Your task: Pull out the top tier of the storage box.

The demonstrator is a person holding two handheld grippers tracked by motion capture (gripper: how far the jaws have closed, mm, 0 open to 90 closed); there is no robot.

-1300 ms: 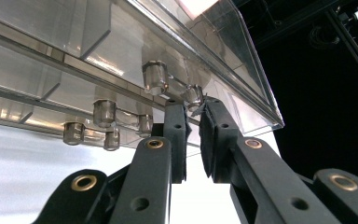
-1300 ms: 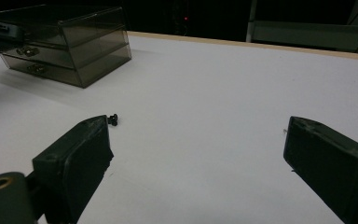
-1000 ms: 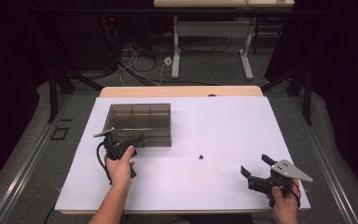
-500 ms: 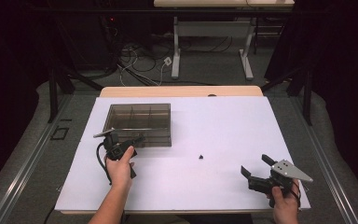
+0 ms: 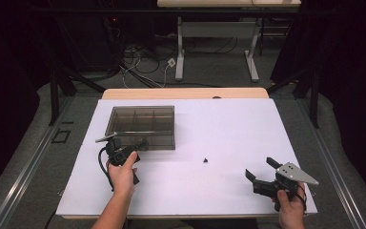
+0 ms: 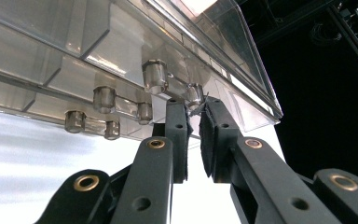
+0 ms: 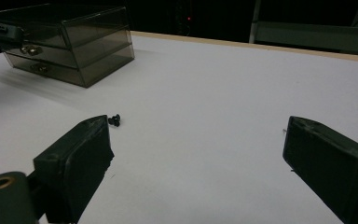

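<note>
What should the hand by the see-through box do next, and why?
Probably pull gently back toward the person. The left gripper looks nearly shut on a small knob on the front of the box, so a short pull should slide that drawer out.

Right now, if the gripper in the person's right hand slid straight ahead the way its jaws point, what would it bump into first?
Probably the small black screw-like piece on the white table, just ahead of the right gripper beside one open jaw. It might slip past; beyond stands the smoky clear plastic drawer box.
</note>
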